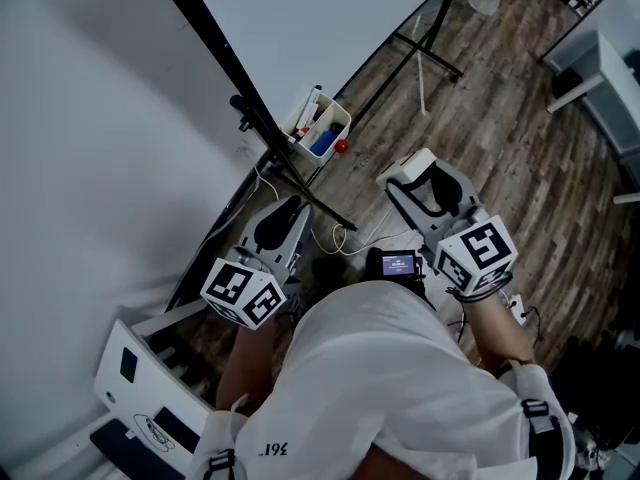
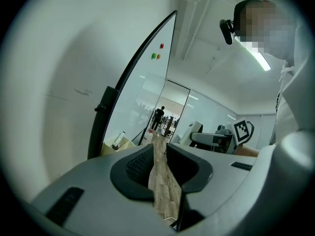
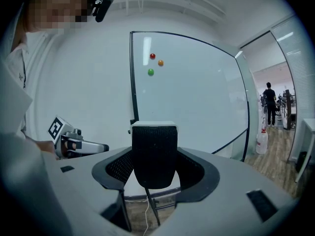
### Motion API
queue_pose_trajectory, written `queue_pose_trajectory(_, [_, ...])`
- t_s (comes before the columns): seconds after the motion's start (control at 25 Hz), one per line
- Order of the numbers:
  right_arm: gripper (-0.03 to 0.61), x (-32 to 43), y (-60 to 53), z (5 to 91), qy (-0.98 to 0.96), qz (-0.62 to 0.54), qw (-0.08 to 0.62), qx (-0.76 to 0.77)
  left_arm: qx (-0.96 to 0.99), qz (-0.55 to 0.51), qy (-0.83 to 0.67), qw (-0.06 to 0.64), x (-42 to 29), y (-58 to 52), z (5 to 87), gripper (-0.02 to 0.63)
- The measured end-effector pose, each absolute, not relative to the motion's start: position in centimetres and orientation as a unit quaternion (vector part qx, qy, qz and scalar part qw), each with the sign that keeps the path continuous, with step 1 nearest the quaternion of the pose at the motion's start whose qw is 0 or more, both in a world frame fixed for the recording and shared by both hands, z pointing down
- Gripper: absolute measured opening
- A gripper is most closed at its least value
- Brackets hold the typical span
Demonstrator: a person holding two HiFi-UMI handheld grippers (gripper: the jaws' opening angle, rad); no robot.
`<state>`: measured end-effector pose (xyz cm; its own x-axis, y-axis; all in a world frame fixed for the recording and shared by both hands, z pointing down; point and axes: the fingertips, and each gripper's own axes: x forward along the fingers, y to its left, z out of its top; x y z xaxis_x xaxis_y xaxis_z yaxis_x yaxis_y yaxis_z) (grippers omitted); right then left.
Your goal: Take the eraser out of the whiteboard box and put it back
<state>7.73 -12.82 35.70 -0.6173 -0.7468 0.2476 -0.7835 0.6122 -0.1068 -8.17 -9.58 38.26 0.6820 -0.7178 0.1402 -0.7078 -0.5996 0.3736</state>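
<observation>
Eraser, black felt with a white back (image 3: 154, 149): pinched tight between the jaws of the right gripper (image 3: 154, 173).
Left gripper (image 2: 158, 157): jaws a little apart, nothing inside.

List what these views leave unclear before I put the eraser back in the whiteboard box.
Head view: the whiteboard box is small and far; its contents blur together, so free room for the eraser cannot be judged.
Right gripper view: the eraser, held in the right gripper, fills the middle; the box does not show.
Left gripper view: the left gripper covers the box's lower part.
</observation>
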Motion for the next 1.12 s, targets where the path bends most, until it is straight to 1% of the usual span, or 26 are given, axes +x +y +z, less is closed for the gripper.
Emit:
queue_pose_trajectory(0.68, [0.275, 4.3, -17.1, 32.3, -0.912, 0.043, 0.09, 0.398, 0.894, -0.008, -0.417, 0.164, -9.7, -14.2, 36.7, 0.083])
queue_pose_trajectory(1.12, [0.275, 1.5, -20.7, 33.0, -0.916, 0.016, 0.115, 0.384, 0.889, 0.015, -0.43, 0.16, -10.4, -16.8, 37.9, 0.083])
